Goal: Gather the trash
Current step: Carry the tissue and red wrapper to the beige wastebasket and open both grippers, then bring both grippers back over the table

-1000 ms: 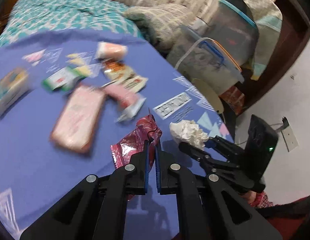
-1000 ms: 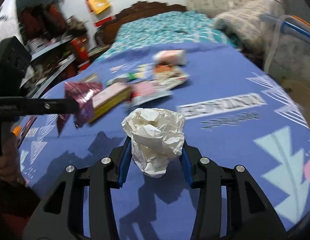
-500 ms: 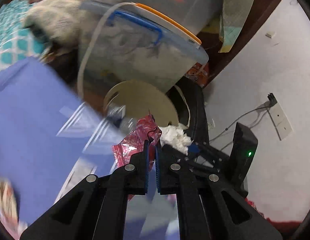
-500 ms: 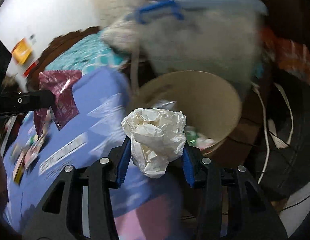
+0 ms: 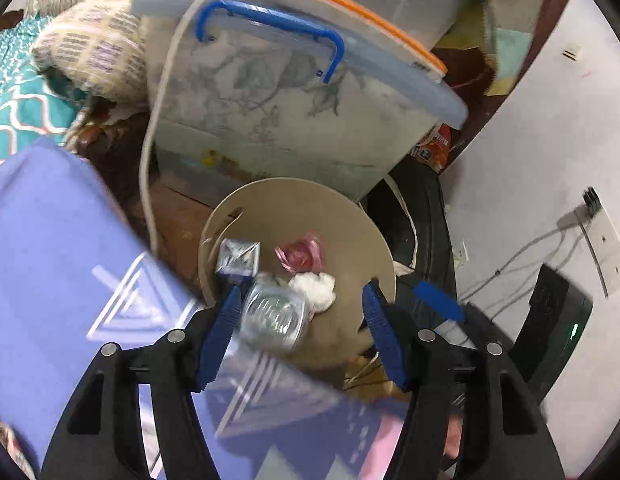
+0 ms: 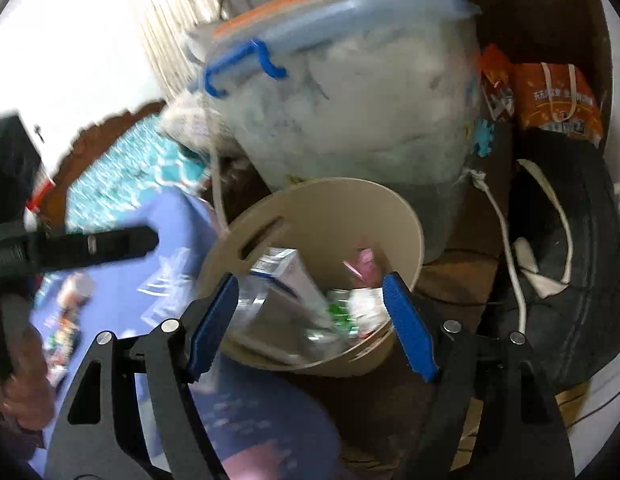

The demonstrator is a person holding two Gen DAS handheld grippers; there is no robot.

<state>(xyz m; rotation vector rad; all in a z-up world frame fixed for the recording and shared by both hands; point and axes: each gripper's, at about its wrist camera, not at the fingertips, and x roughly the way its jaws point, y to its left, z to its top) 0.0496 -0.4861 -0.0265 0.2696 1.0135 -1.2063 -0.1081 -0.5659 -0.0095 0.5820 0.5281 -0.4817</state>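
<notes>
Left wrist view: left hand-held gripper [image 5: 301, 332] above beige waste bin [image 5: 350, 216], jaws just spread, nothing clamped. Crumpled tissue [image 5: 316, 288] and red wrapper [image 5: 297, 254] already inside. Right hand-held gripper [image 6: 310, 320] likewise just opened, empty, over the bin for dropping.

Beige bin [image 5: 310, 208], blue-padded black left claw [image 5: 299, 340], white-triangled purple sheet [image 5: 57, 248]

Found no legible text: white characters printed on the orange bag [image 6: 558, 104] behind the bin too blurred to read; white lettering on the purple bedsheet [image 5: 49, 248] smeared beyond reading.
</notes>
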